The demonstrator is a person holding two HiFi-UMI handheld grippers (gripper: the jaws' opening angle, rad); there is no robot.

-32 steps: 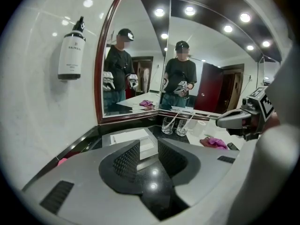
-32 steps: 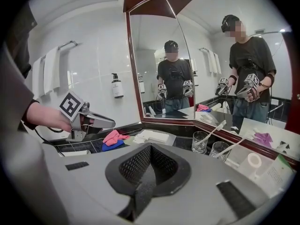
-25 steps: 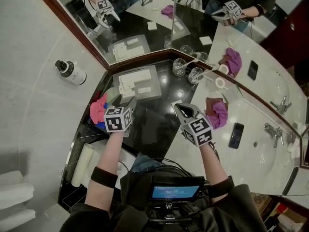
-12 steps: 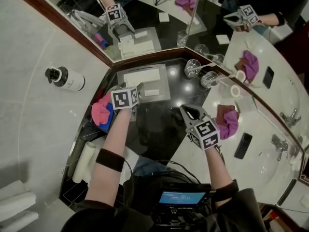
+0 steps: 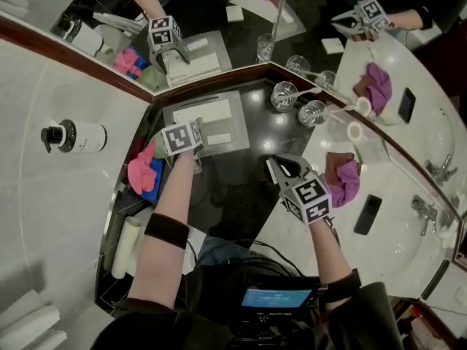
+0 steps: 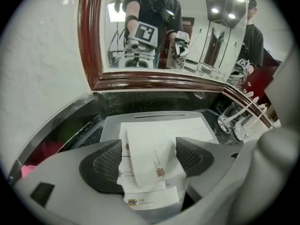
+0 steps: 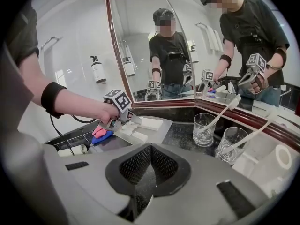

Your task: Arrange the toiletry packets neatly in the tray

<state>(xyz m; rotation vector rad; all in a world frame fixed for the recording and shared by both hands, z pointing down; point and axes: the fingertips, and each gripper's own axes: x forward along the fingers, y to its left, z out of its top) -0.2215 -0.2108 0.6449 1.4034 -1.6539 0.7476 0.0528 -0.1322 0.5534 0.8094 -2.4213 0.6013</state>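
A grey tray (image 5: 235, 143) on the black counter holds several white toiletry packets (image 5: 206, 111). My left gripper (image 5: 193, 131) hangs over the tray's left part, pointing steeply down. In the left gripper view its jaws (image 6: 147, 159) stand open, having just been opening. A white packet (image 6: 150, 156) lies tilted on top of the others (image 6: 150, 201) between the pads, which do not press on it. My right gripper (image 5: 277, 165) hovers over the bare counter to the right of the tray. It is shut (image 7: 150, 149) and holds nothing.
Two glasses (image 5: 283, 95) (image 5: 312, 111) with toothbrushes stand right of the tray by the mirror. A pink cloth (image 5: 141, 172) lies left of the tray, a rolled towel (image 5: 124, 246) nearer me. On the white vanity are a purple cloth (image 5: 346, 181) and a phone (image 5: 367, 214).
My left gripper has moved from beside the pink cloth forward and down over the tray's left part. The right gripper has stayed shut over the counter.
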